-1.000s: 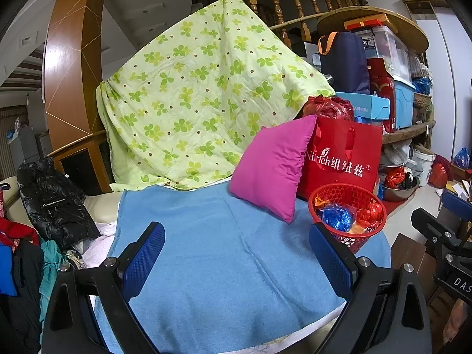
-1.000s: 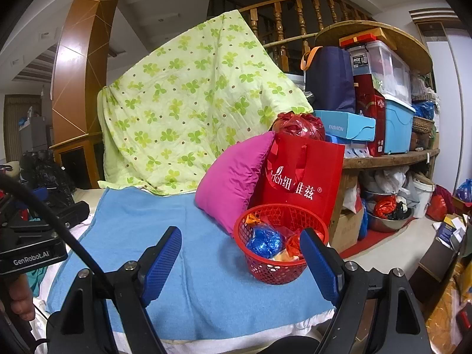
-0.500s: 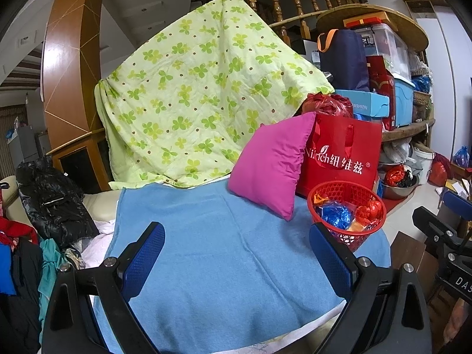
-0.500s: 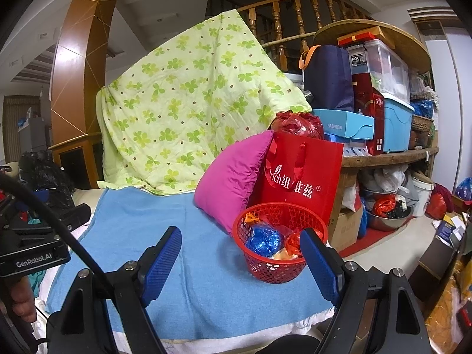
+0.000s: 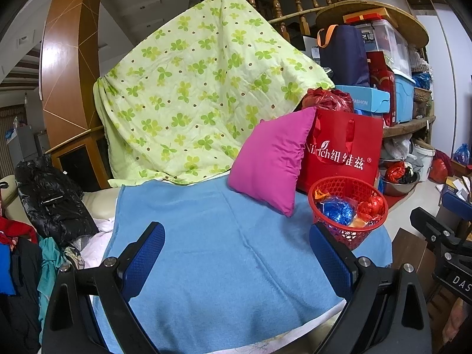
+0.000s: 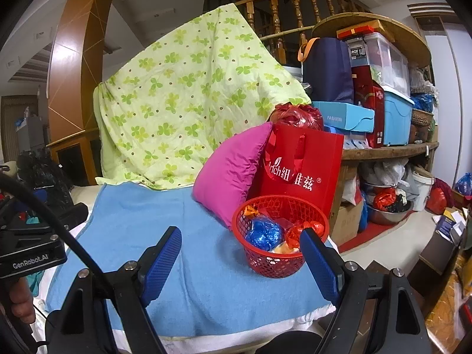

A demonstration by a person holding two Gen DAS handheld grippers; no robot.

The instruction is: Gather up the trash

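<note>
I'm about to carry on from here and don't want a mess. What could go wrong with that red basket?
The red basket sits near the blue towel's right edge, so a nudge could tip it off. The crumpled blue wrapper and red wrapper lie loose and could spill. Both grippers, left gripper and right gripper, are open and empty.

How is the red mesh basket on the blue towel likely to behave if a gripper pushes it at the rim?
The red basket looks like thin plastic mesh holding only crumpled wrappers, so it is probably light and would slide or tip readily. The soft blue towel beneath may bunch rather than let it glide. Its rim would likely flex.
</note>
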